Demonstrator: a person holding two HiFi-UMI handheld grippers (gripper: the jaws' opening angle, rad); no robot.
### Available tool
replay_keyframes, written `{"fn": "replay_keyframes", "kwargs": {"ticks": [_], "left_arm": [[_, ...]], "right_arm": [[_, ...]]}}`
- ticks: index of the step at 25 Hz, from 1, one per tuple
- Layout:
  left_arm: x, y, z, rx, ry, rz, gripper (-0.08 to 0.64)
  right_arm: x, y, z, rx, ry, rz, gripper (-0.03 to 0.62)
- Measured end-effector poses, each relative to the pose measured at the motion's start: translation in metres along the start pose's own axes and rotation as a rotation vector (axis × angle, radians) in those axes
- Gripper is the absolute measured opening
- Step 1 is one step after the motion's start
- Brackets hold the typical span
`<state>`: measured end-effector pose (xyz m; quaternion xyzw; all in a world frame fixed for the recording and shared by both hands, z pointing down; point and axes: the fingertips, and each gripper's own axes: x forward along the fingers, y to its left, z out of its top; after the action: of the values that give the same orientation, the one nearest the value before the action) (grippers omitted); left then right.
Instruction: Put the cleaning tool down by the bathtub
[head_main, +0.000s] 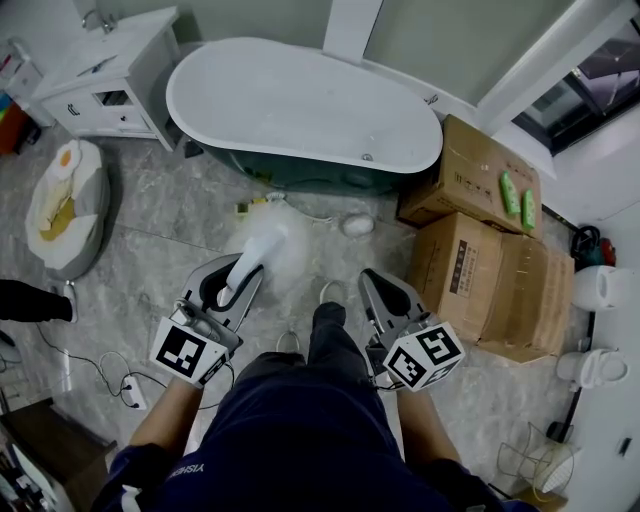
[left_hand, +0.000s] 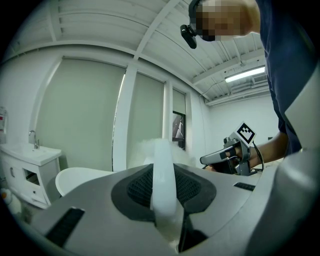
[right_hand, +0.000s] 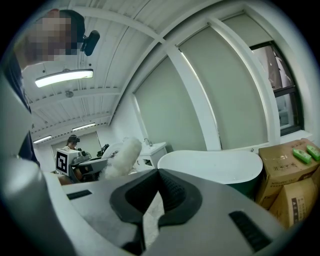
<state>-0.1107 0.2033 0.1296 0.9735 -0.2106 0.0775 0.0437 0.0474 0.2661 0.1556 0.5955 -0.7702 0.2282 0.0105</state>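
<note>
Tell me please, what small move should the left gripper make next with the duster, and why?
Probably carry the duster forward and down to the floor beside the bathtub. The left gripper is shut on its handle, and its fluffy head is in the air, short of the tub.

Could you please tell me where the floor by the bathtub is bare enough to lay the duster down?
Bare tile lies between the bathtub, the cushion and the vanity. Below the tub's middle it is crowded: a yellowish item, a cord and a white round object. On the right, cardboard boxes crowd the tub's end.
</note>
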Motion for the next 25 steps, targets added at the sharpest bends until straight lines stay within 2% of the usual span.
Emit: {"fn": "replay_keyframes", "kwargs": {"ticks": [10, 17, 25], "left_arm": [[0.064, 0.027, -0.002, -0.02, 0.029, 0.068, 0.106], [0.128, 0.052, 0.0, -0.066, 0.07, 0.145, 0.106], [0.195, 0.078, -0.001, -0.083, 0.108, 0.214, 0.106]], "right_arm": [[0.049, -0.06, 0.021, 0.003, 0.028, 0.08, 0.005], [0.092, -0.121, 0.047, -0.006, 0.065, 0.144, 0.005], [0.135, -0.192, 0.067, -0.007, 0.119, 0.201, 0.005]]}}
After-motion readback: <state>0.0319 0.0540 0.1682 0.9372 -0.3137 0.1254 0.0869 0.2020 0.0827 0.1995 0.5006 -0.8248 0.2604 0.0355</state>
